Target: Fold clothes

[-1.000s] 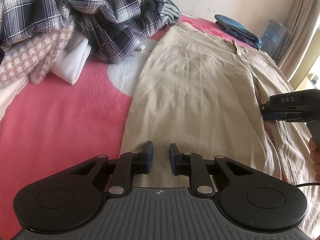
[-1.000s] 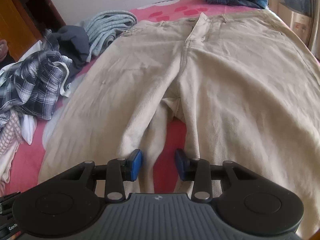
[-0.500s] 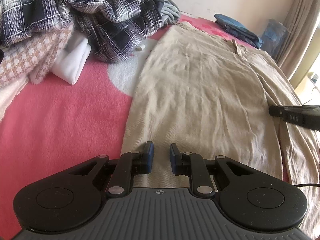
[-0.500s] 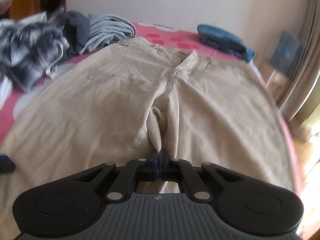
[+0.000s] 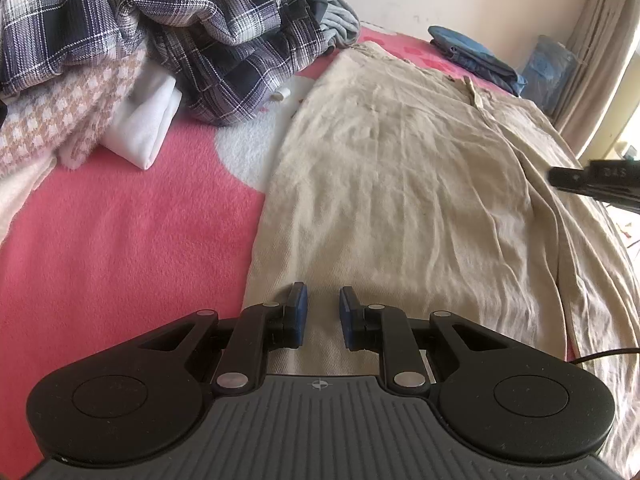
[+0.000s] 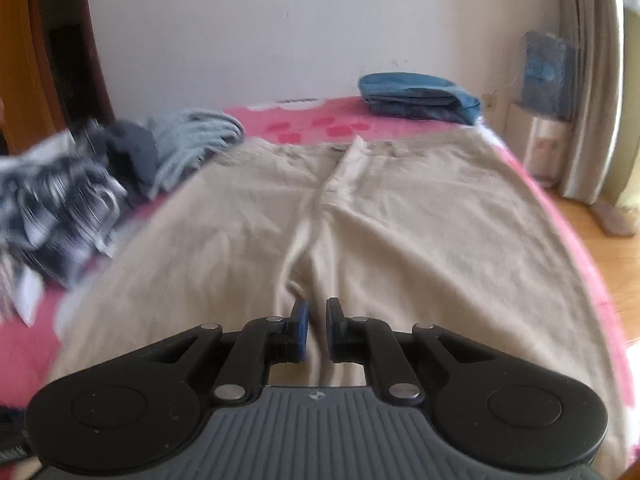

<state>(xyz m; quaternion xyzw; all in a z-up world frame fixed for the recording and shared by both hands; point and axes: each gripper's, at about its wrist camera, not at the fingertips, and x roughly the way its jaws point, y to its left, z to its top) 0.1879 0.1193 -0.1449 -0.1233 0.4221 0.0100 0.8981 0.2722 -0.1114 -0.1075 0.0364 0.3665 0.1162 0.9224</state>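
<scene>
Beige trousers (image 5: 400, 184) lie spread flat on a pink blanket (image 5: 120, 248), waistband toward the far wall. My left gripper (image 5: 322, 312) is open and empty, low over the lower end of one trouser leg. My right gripper (image 6: 315, 322) is open with a narrow gap, above the trousers (image 6: 420, 240) just below the crotch; no cloth shows between its pads. In the left wrist view the right gripper's body (image 5: 592, 180) sits at the right edge over the other leg.
A heap of plaid shirts (image 5: 180, 28), a checked knit (image 5: 60, 120) and a white garment (image 5: 144, 128) lies to the left. A grey-blue knit (image 6: 192, 140) sits beyond. Folded blue jeans (image 6: 416, 96) lie at the far end. Wooden floor (image 6: 600, 256) lies right of the bed.
My right gripper closed on a pinch of trouser cloth near the crotch half a second ago, then opened, lifted and tilted up. My left gripper has stayed in place.
</scene>
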